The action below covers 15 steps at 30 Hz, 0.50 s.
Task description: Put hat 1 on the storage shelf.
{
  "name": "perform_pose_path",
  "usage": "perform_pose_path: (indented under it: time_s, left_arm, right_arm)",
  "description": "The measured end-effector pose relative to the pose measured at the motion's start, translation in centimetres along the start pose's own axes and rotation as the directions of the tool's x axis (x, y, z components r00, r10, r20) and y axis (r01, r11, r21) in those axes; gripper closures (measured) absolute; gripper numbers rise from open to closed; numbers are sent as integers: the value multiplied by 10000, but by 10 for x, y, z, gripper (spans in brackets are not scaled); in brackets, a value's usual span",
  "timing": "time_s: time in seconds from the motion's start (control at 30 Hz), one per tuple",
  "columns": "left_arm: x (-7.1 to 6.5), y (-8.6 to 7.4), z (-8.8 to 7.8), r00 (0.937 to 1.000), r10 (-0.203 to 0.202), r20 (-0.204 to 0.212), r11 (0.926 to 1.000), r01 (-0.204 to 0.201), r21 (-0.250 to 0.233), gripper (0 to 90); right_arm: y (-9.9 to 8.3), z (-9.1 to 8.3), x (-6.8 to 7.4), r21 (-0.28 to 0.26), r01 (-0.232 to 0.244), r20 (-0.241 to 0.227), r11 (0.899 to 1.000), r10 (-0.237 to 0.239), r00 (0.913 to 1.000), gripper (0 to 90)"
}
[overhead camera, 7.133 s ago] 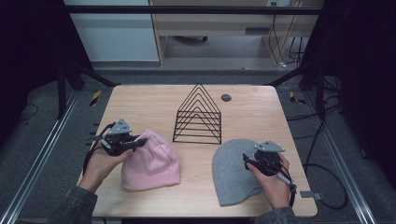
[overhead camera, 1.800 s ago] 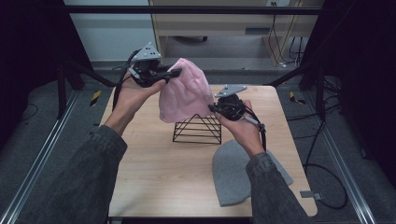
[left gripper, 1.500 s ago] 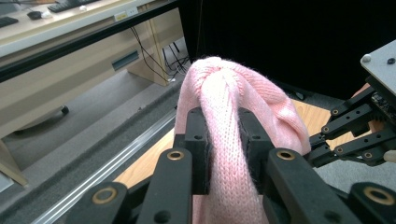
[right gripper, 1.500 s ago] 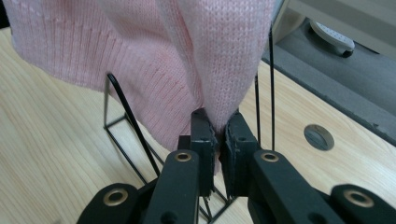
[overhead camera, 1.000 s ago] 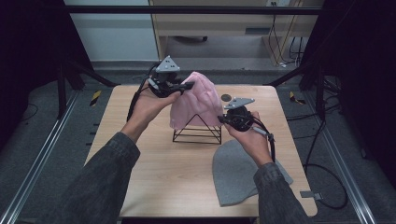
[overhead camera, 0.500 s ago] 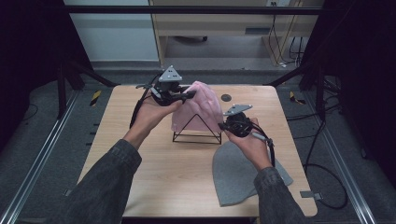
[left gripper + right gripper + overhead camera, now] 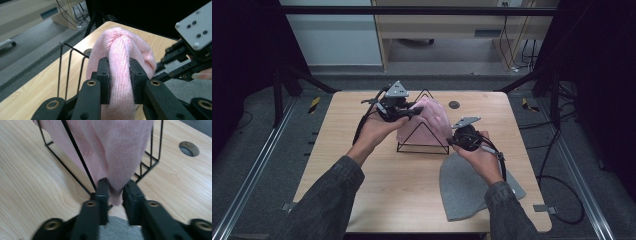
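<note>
A pink knit hat [image 7: 432,117] is draped over the black wire triangle rack [image 7: 422,145] at the table's middle. My left gripper [image 7: 414,112] is at the hat's upper left, shut on a bunched fold of the pink hat [image 7: 120,50], with its pads [image 7: 103,75] squeezing the knit. My right gripper [image 7: 451,142] sits low at the rack's right front corner. Its jaws have just been opening, and the pink hat's lower corner [image 7: 120,150] hangs loose between them [image 7: 115,192]. A grey hat [image 7: 467,185] lies flat at the table's front right.
The rack's wires [image 7: 72,152] stand close in front of the right jaws. A round cable hole [image 7: 454,104] sits in the table behind the rack. The wooden table [image 7: 362,190] has bare room at its left and front left.
Both hands have come down, settling the pink hat lower over the rack. The right jaws have parted from the hat's corner. The left gripper keeps its hold.
</note>
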<state>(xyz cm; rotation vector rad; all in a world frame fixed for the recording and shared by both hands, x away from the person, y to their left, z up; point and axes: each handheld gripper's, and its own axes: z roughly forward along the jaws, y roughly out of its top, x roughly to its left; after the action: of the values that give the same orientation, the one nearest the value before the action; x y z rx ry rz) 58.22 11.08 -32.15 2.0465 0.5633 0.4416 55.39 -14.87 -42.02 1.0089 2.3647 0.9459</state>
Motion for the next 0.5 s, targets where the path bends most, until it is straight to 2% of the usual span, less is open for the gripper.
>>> perform_pose_path:
  time_s: [0.13,0.2,0.37,0.5]
  left_arm:
    - [-3,-3,2,10000,69,5,9999,-69,135,739]
    - [-4,-4,2,10000,82,-10,9998,-82,157,738]
    - [-7,-9,3,9999,164,8,9992,-164,366,738]
    - [-5,-13,2,10000,-8,59,9993,6,384,736]
  right_arm:
    - [-6,-16,-4,-360,-254,244,9990,263,9994,545]
    - [-10,-23,-6,-380,-295,470,9988,312,9984,520]
    - [-22,-33,-12,-269,-509,679,9983,527,9963,465]
    - [-31,-39,-17,-227,-622,856,9978,640,9943,446]
